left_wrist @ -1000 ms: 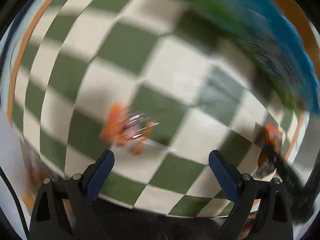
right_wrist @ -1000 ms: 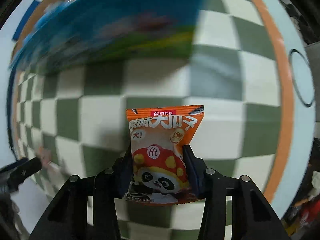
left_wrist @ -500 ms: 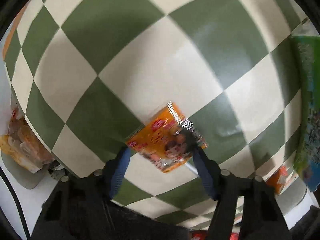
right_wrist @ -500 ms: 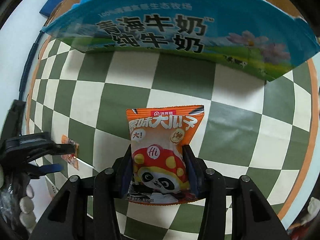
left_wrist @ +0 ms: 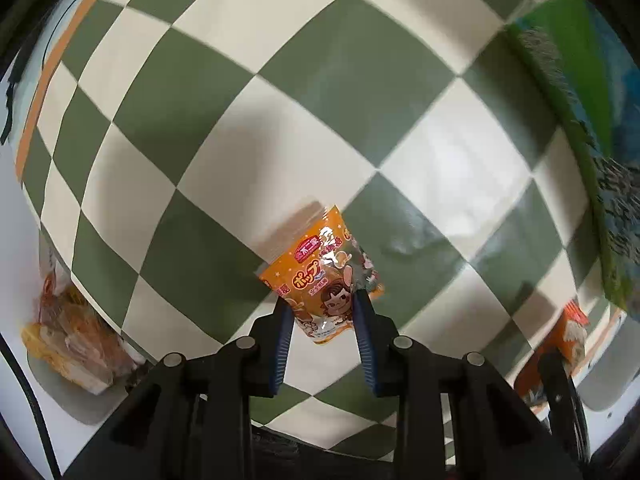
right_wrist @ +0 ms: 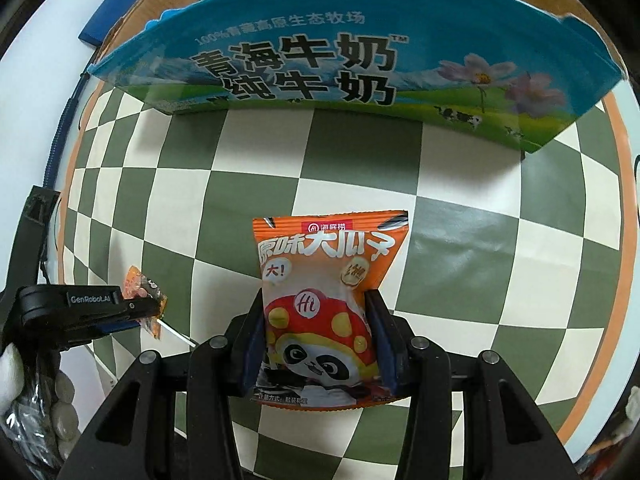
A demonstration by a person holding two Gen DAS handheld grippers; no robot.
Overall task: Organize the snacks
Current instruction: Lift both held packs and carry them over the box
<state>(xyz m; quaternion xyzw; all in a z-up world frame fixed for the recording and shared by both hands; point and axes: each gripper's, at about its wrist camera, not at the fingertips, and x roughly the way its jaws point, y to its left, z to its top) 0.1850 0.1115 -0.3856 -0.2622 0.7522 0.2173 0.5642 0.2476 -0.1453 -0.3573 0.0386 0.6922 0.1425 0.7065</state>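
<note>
Two small snack packets are in the grippers, one each. The orange foil lollipop packet with a cartoon girl's face [left_wrist: 326,280] sits between the blue pads of the left gripper [left_wrist: 320,300], whose jaws have just been closing and now pinch it just above the green-and-cream chequered mat [left_wrist: 280,100] (its white stick shows only in the right wrist view). The orange sunflower-seed pouch with a panda print [right_wrist: 324,308] is clamped in the right gripper [right_wrist: 316,312], upright over the same mat. One blue-and-green milk carton box [right_wrist: 320,60] stands beyond, snacks visible inside.
</note>
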